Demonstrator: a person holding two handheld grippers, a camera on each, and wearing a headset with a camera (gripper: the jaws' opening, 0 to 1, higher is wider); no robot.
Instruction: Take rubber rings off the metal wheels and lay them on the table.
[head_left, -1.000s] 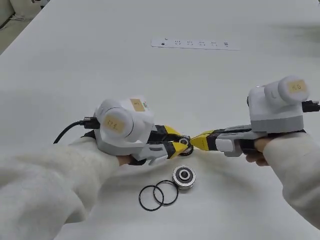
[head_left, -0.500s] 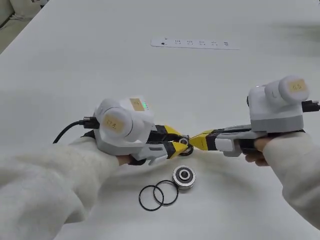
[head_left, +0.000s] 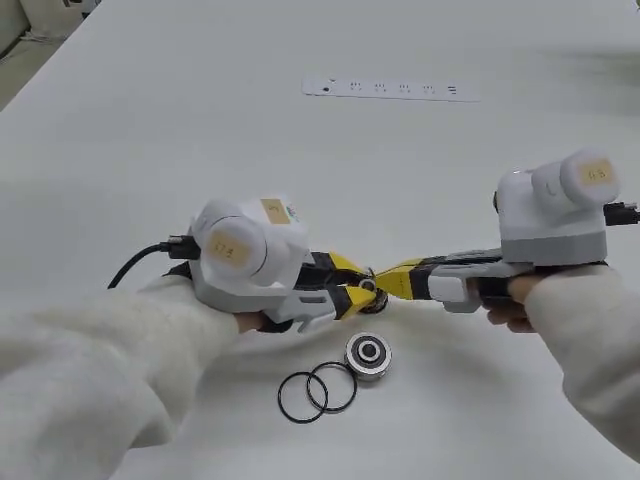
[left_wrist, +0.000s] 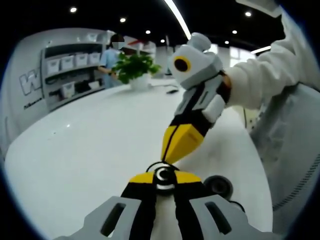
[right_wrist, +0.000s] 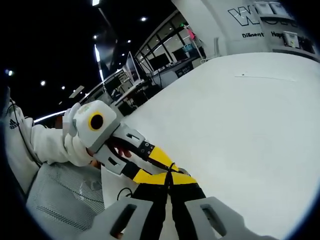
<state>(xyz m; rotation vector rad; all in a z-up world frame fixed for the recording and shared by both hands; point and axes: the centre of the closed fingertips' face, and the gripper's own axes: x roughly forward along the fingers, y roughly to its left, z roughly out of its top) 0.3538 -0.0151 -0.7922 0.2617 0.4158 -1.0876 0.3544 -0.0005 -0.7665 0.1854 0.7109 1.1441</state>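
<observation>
Left gripper view shows the left tongs (left_wrist: 164, 178) clamped on a small metal wheel (left_wrist: 163, 173), held low over the worktop (left_wrist: 75, 150); the right tongs (left_wrist: 168, 157) meet it from the far side, tips pressed together at the wheel's upper rim; whether a rubber ring is pinched between them is too small to tell. To do this step well, I judge, the left grip should hold the wheel firm while the right draws the band outward and rolls it over the edge rather than tugging straight, lest it snap back or the wheel twist loose. Head view: a second wheel (head_left: 368, 354) sits near, below the tongs, just beside two freed rubber rings (head_left: 317, 391) that overlap each other; the next ring is best laid clear of these. A power strip (head_left: 390, 88) lies well apart; a cable (head_left: 140, 262) trails behind the left tongs; nothing seems to block the pull.
</observation>
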